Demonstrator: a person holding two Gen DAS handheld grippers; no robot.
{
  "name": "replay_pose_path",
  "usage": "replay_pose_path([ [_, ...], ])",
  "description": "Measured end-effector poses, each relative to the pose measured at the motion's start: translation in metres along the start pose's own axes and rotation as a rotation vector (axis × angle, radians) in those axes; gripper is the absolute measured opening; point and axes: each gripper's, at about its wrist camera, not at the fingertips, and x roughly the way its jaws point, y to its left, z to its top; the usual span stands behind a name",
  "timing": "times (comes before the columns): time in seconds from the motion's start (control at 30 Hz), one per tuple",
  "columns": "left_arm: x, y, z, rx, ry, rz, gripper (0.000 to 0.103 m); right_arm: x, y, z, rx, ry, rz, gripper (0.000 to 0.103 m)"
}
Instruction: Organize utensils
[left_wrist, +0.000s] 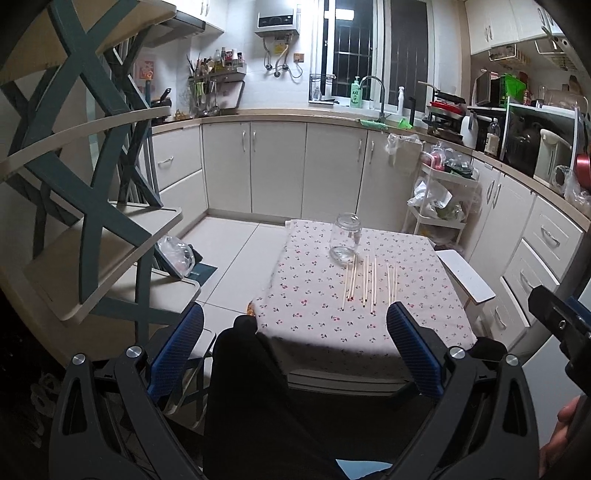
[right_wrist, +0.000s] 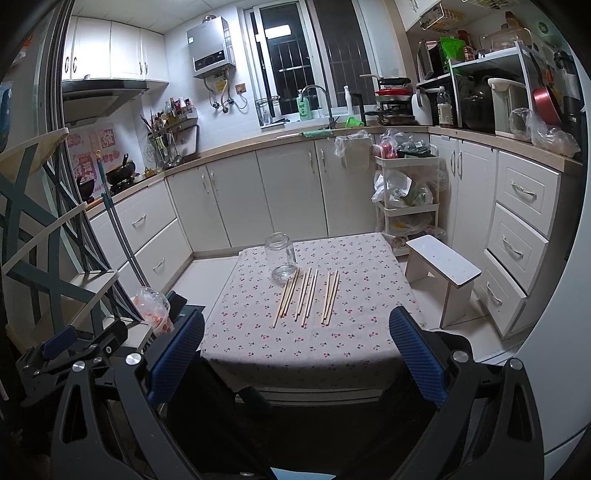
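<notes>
- On the tabletop (right_wrist: 354, 332) we saw chopsticks (right_wrist: 308, 297) beside a jar (right_wrist: 281, 257), well back from its near edge.
- We held both grippers, left (left_wrist: 295, 350) and right (right_wrist: 295, 354), short of it, fingers wide.

Cherry-print tablecloth (right_wrist: 354, 332), pale wooden chopsticks (right_wrist: 306, 297), clear jar (right_wrist: 282, 256)

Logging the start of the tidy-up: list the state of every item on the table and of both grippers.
Clear glass jar: upright, no lid, empty.
Pale wooden chopsticks: lying flat on the cloth in three loose groups, none in the jar.
Cherry-print tablecloth: spread over the table.
Left gripper: open, holding nothing.
Right gripper: open, holding nothing.
</notes>
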Motion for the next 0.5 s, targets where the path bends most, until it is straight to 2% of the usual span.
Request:
replay_pose_path([
  [0.33, 0.0039, 0.0021, 0.007, -0.012, -0.03, 0.012, 0.095, 0.0016, -0.0002, -0.0051, -0.007, 0.004, 0.012, 0.096],
  [0.5, 0.0082, -0.0009, 0.0065, 0.003, -0.008, 0.013, 0.095, 0.0027, -0.0008, -0.0039, -0.01, 0.007, 0.013, 0.096],
])
